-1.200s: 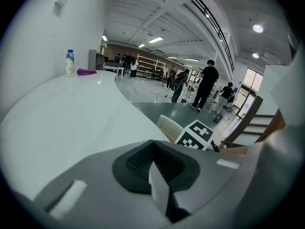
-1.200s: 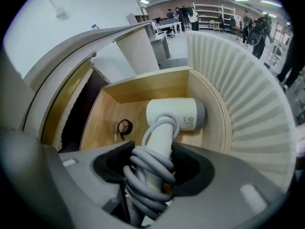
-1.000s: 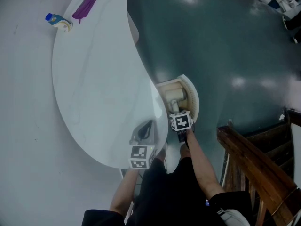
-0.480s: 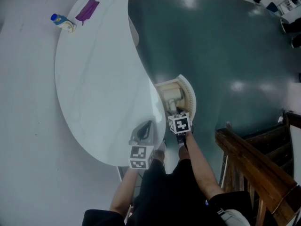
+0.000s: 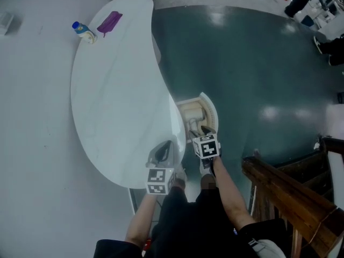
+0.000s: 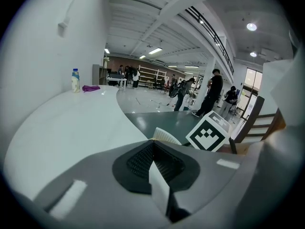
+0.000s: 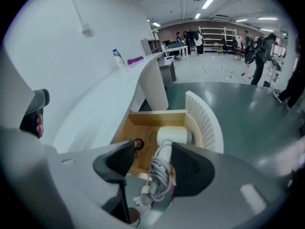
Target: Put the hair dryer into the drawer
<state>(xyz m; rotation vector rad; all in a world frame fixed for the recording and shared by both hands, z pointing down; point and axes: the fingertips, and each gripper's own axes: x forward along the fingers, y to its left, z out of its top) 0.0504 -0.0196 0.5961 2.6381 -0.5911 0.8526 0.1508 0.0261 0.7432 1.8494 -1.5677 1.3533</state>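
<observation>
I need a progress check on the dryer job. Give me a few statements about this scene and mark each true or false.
1. The hair dryer lies in the open drawer. True.
2. The right claw is clamped on the hair dryer. False: its jaws stand apart and do not press on it.
3. The bottle stands inside the drawer. False: it stands on the table, beside a purple item.
4. The left claw has its jaws together. True.

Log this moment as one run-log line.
hair dryer: lying in open drawer, cord wound round handle | right gripper: open, above it, no contact | left gripper: shut, empty
</observation>
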